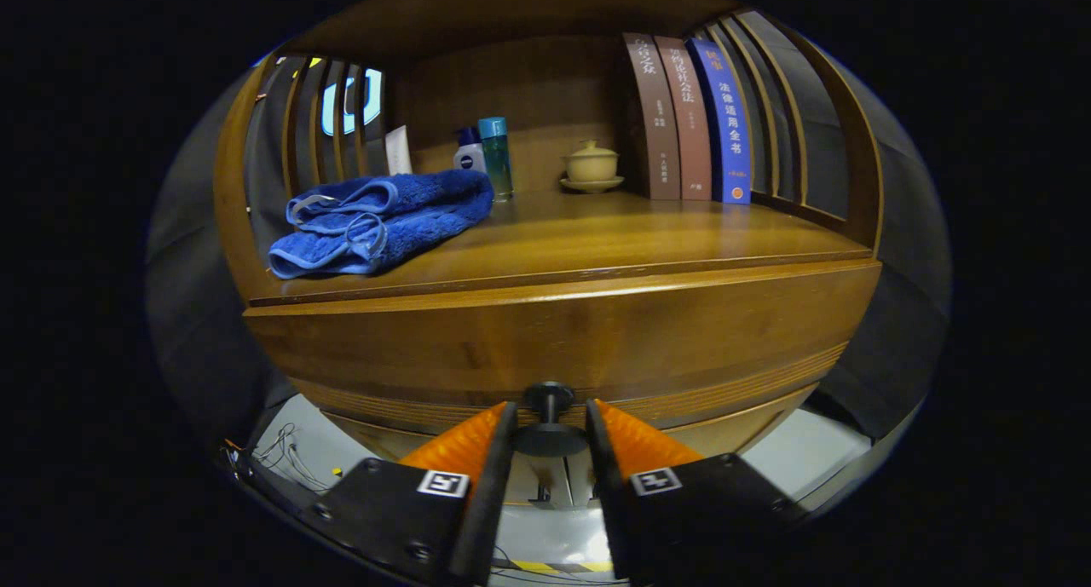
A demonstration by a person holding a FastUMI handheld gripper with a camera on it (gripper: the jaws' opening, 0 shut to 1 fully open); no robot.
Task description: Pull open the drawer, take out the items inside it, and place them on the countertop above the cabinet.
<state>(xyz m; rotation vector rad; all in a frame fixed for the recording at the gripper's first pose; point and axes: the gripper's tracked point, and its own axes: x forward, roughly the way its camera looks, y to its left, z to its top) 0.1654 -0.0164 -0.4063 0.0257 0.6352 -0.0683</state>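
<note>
Jaws [550, 434] clamped on round dark knob [550, 395] — glossy brown wooden drawer [545, 348]

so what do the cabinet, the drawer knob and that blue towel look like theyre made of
Cabinet: looks like wood with a glossy varnish, going by the visible grain and the light reflected on top. Drawer knob, between the gripper's fingers: dark and smooth, metal or plastic, cannot tell which. Blue towel: soft terry cloth, fuzzy pile, folded with a stitched hem.

Camera rides the tool [550, 425], close, facing the cabinet [562, 331] front.
</note>
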